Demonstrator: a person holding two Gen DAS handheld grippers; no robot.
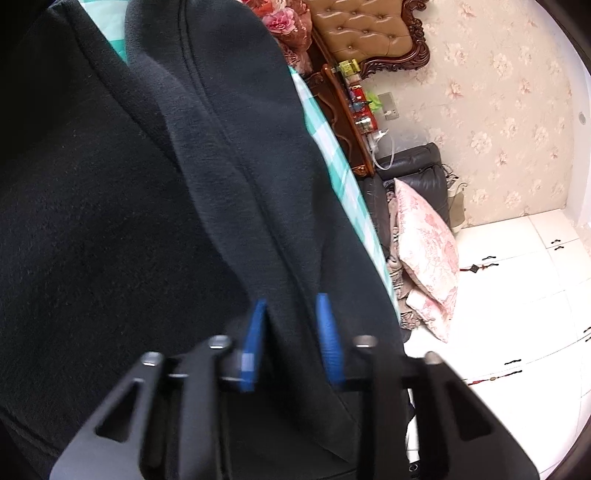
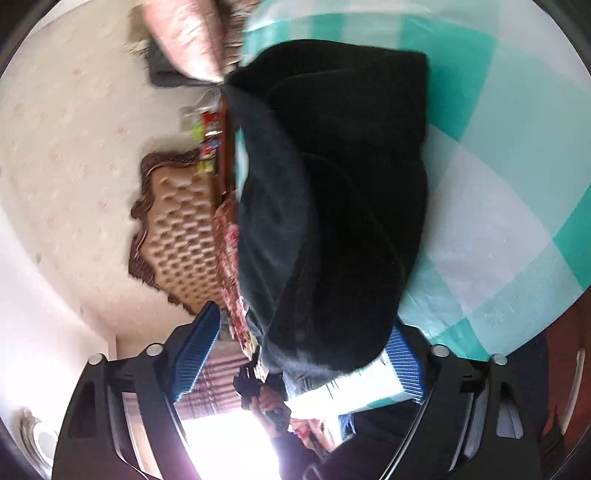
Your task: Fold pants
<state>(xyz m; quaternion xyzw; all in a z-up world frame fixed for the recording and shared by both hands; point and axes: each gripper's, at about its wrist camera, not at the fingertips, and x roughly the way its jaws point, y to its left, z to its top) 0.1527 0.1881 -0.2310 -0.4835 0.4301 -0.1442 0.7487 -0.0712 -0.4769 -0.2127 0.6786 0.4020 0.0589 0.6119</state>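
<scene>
The black fleece pants fill most of the left wrist view, draped over a teal and white checked bed sheet. My left gripper has its blue pads close together with a fold of the pants between them. In the right wrist view the scene is rolled sideways and blurred. The pants lie folded on the sheet. My right gripper is wide open, its blue pads on either side of the near edge of the pants, not clamping it.
A tufted tan headboard with dark carved wood frame stands behind the bed. A pink floral pillow and dark cushion lie beside the bed. Floral wallpaper and white cupboard doors are at the right. A cluttered wooden shelf runs along the bed.
</scene>
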